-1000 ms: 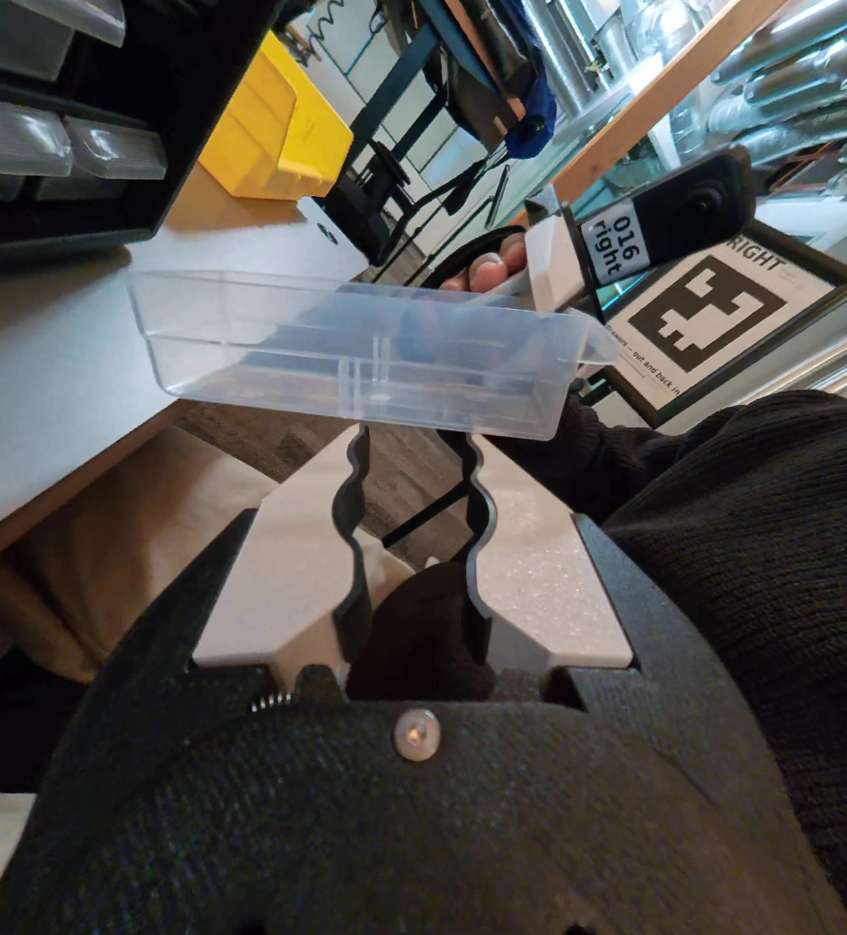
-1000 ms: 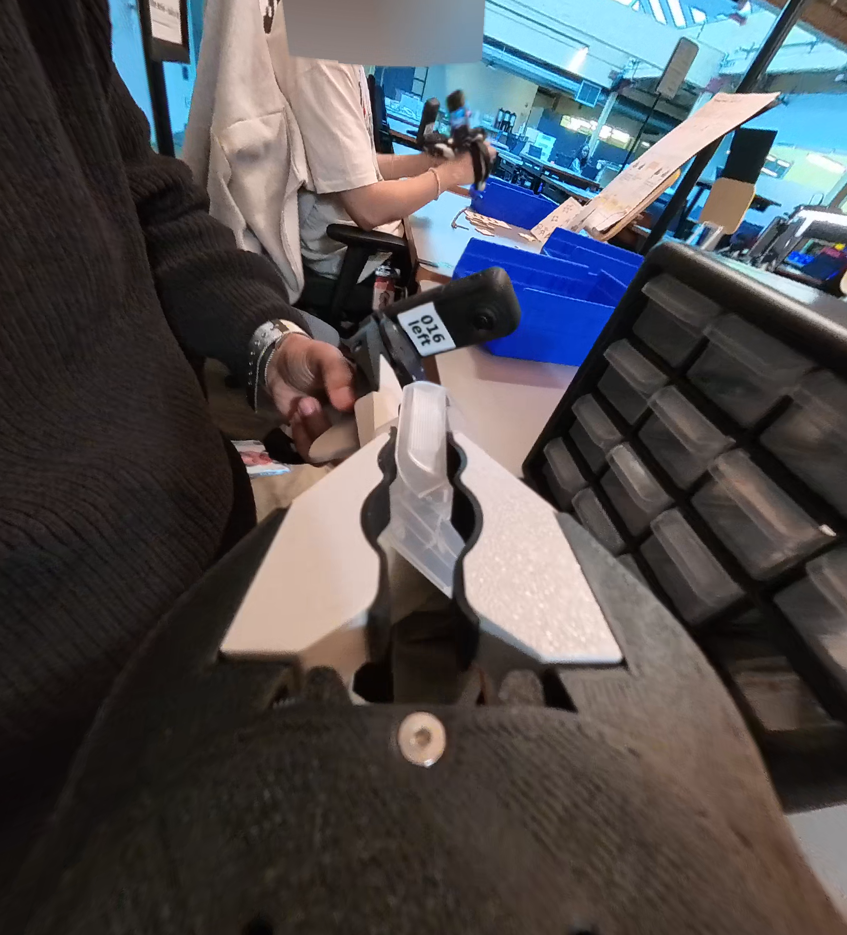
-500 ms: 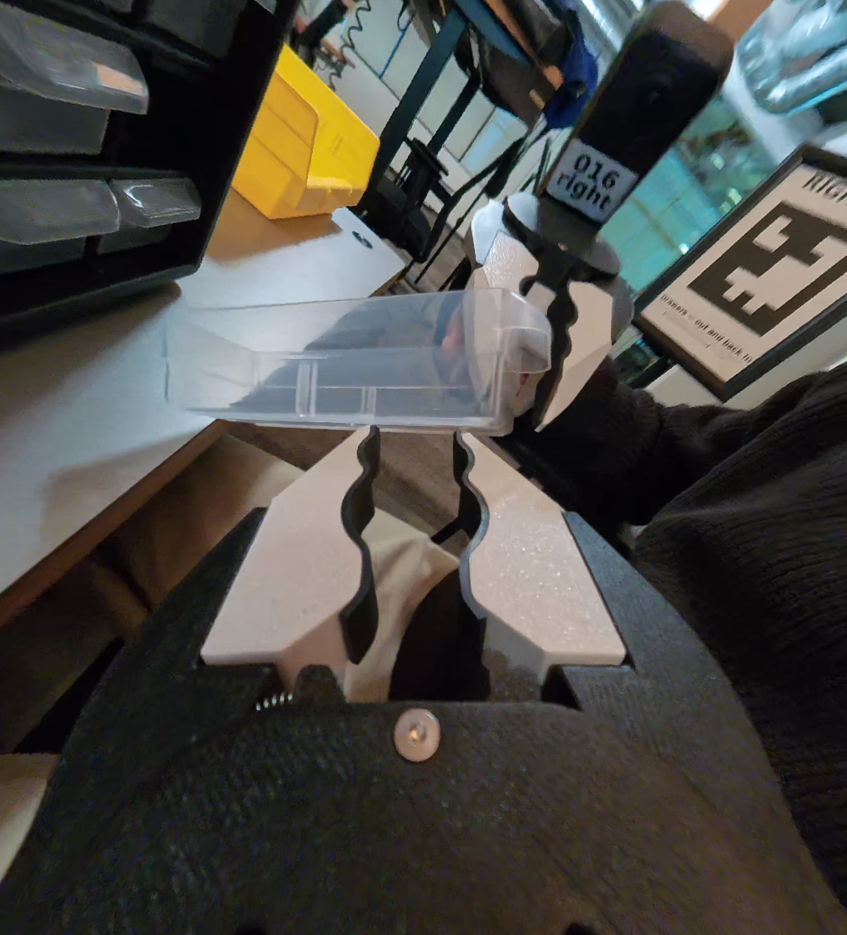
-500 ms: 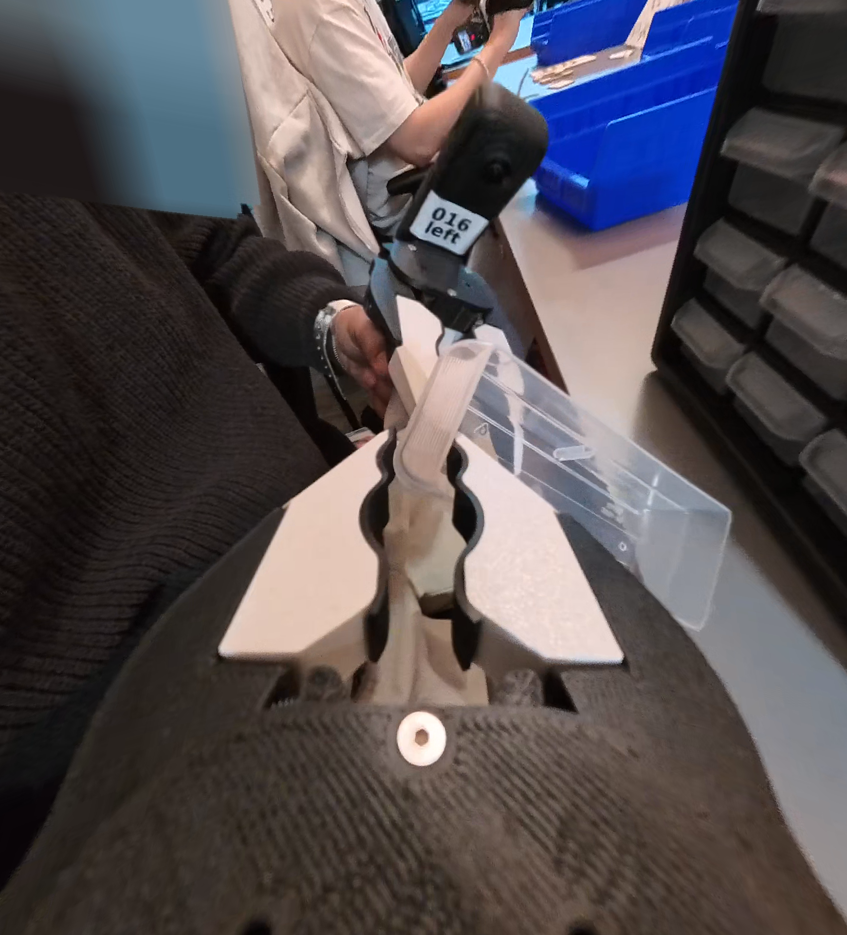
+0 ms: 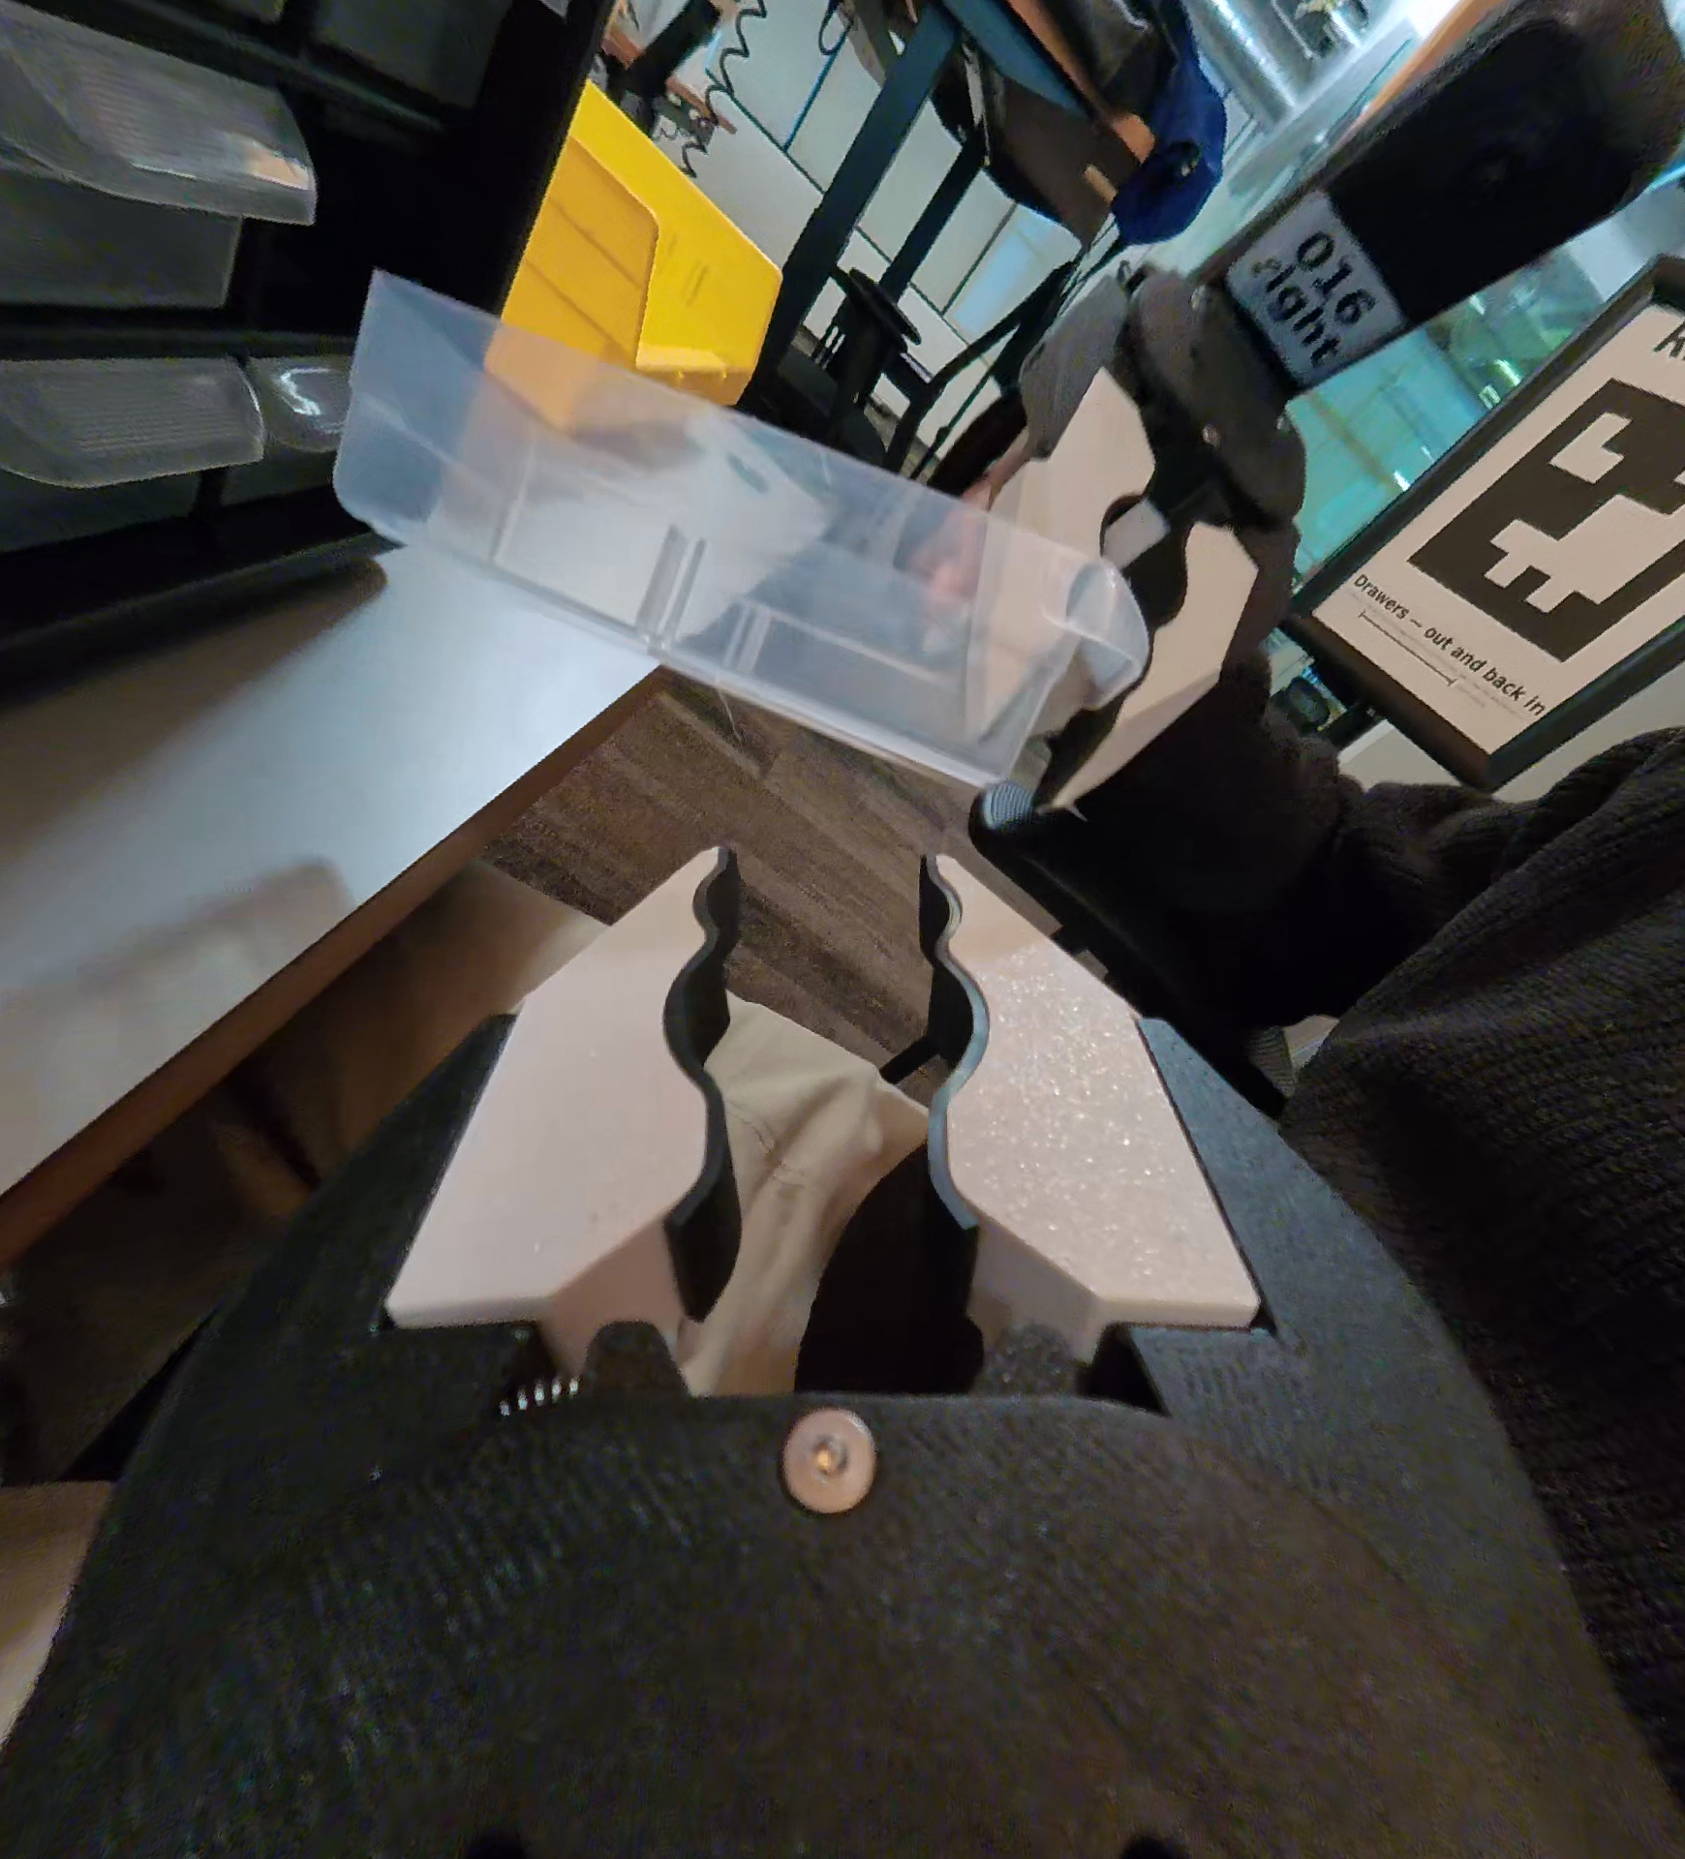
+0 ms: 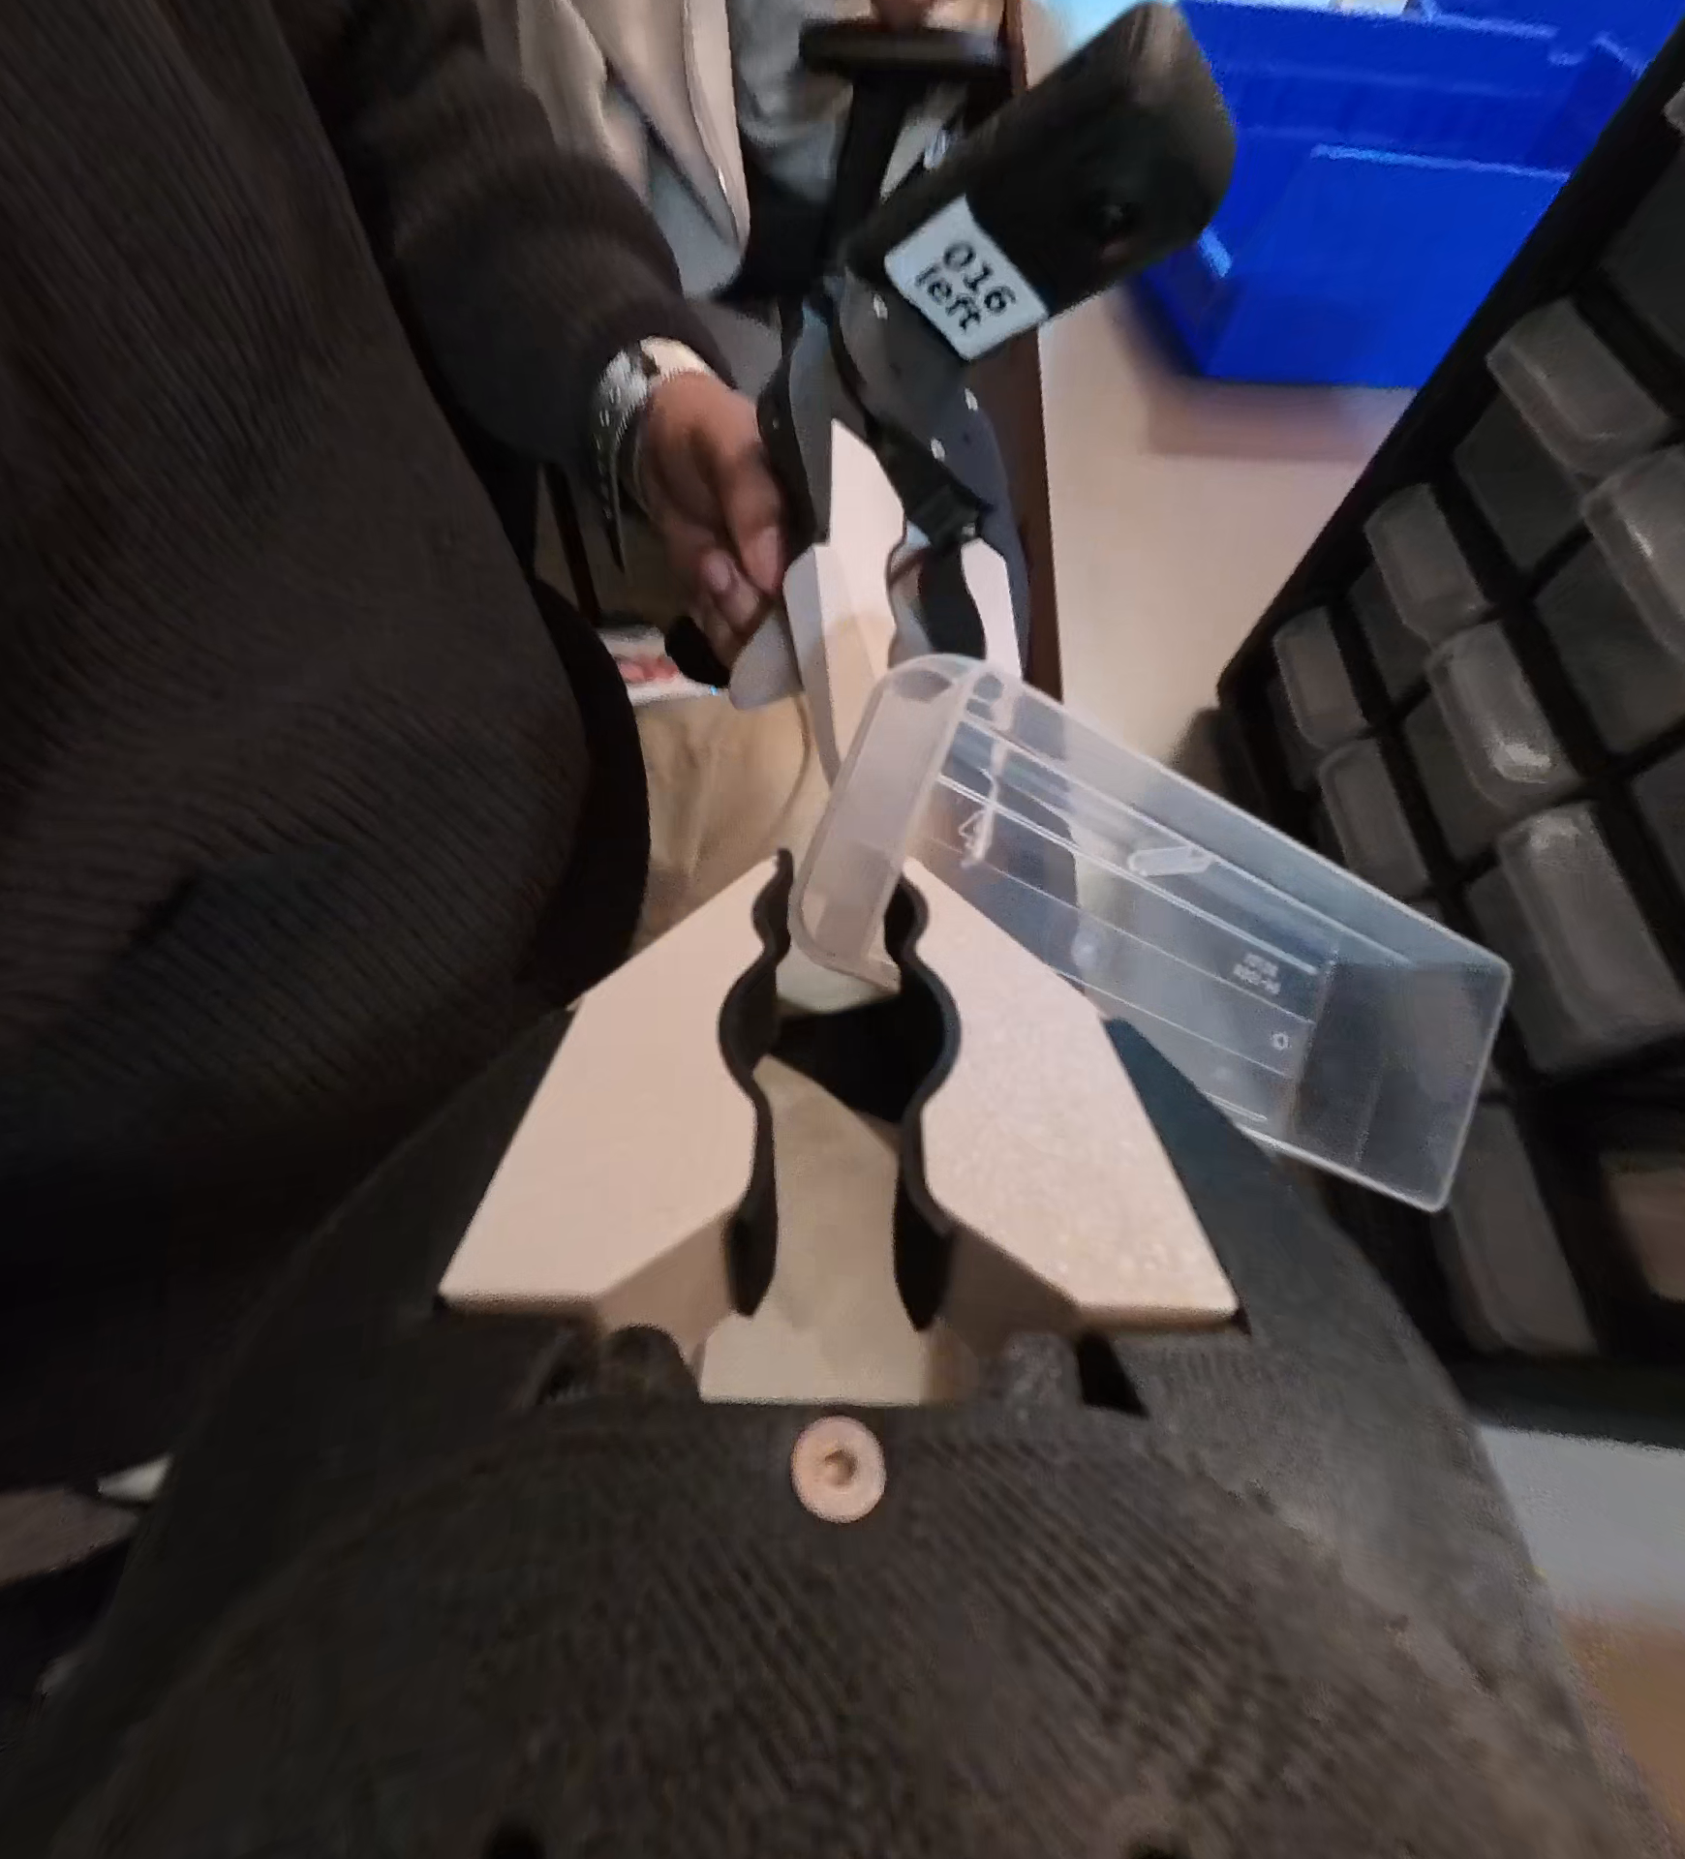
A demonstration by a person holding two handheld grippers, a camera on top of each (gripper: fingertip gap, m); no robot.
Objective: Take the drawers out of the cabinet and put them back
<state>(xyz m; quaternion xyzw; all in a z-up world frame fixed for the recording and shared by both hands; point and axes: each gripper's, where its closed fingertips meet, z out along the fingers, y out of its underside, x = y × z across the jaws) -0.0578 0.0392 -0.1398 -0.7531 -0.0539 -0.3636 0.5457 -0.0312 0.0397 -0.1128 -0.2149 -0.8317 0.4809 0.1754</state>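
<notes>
A clear drawer (image 5: 718, 573) is hanging in the air above the surface (image 5: 164, 805), out of the black cabinet (image 5: 114, 302), pinched at its front lip by the right tongs (image 6: 844, 941); the left tongs (image 5: 823, 885) are gaping empty below. By the look of it, re-insertion is still pending.

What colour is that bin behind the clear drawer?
Bright yellow. The bin shows best in the left wrist view, beside the black cabinet.

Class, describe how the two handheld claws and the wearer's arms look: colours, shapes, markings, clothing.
Both the left claw and right claw have pale wedge-shaped fingers with wavy black inner pads on a textured black body fixed by a silver screw. Each carries a black camera with a white label. Black knit sleeves; a wristwatch on the left wrist.
</notes>
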